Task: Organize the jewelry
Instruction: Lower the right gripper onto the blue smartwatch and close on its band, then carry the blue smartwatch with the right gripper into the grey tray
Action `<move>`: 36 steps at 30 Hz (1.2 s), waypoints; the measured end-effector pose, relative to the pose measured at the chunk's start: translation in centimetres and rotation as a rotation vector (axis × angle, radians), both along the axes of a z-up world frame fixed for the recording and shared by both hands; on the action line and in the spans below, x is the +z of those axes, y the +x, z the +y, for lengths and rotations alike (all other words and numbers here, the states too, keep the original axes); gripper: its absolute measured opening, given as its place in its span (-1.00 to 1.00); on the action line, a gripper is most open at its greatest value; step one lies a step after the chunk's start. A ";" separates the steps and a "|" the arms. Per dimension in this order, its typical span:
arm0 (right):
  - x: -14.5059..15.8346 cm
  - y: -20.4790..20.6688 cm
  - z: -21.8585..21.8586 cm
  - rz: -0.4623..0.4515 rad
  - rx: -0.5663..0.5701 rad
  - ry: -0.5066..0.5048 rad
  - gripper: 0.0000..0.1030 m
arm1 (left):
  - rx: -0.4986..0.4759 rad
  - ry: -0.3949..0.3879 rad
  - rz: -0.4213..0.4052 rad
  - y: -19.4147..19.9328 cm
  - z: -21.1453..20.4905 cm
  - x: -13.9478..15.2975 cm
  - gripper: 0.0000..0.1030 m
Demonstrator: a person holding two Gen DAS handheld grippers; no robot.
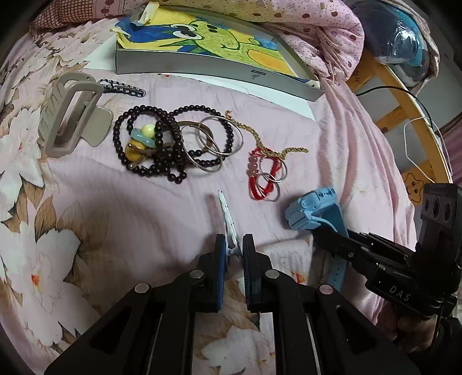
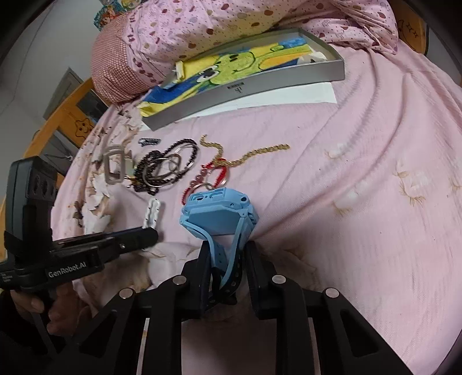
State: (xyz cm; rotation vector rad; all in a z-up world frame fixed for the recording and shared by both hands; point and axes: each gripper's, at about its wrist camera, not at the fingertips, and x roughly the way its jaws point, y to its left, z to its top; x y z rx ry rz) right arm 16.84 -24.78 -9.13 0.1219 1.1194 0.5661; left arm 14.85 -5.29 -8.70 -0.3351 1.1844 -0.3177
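Note:
My left gripper (image 1: 234,245) is shut on a white hair clip (image 1: 226,219) that points forward over the pink bedspread. My right gripper (image 2: 228,251) is shut on the strap of a light blue watch (image 2: 215,212), whose body sticks out ahead of the fingers. Further off lie a dark bead necklace tangled with silver bangles (image 1: 161,144), a red bead bracelet with rings (image 1: 264,176), a gold chain (image 1: 271,144), a beige claw clip (image 1: 72,115) and a chequered hair pin (image 1: 122,86). A grey box (image 1: 202,69) lined with a cartoon drawing sits at the back.
The pink floral bedspread (image 1: 115,216) covers the whole work surface. A dotted pink quilt (image 2: 231,26) is bunched behind the box. A wooden bed rail (image 1: 404,115) with cables runs along the right edge. White paper (image 2: 288,92) lies under the box.

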 end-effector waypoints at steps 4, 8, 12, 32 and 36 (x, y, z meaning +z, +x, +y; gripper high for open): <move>1.0 -0.7 0.2 -0.023 0.022 0.012 -0.59 | 0.003 -0.006 -0.010 -0.5 0.1 0.4 -0.83; 1.8 -1.1 -0.5 -0.030 0.005 0.034 -0.59 | 0.007 -0.012 -0.027 -0.8 0.3 1.1 -0.83; 2.1 -1.5 -1.7 -0.003 -0.031 0.075 -0.63 | 0.007 -0.010 -0.046 -0.8 0.0 1.7 -0.83; 6.1 4.3 -0.8 -0.206 -0.078 0.127 -0.66 | 0.054 0.047 -0.233 3.1 1.7 6.6 -0.83; 7.1 9.4 0.5 -0.291 -0.094 0.145 -0.66 | 0.078 0.110 -0.275 6.7 2.5 7.8 -0.83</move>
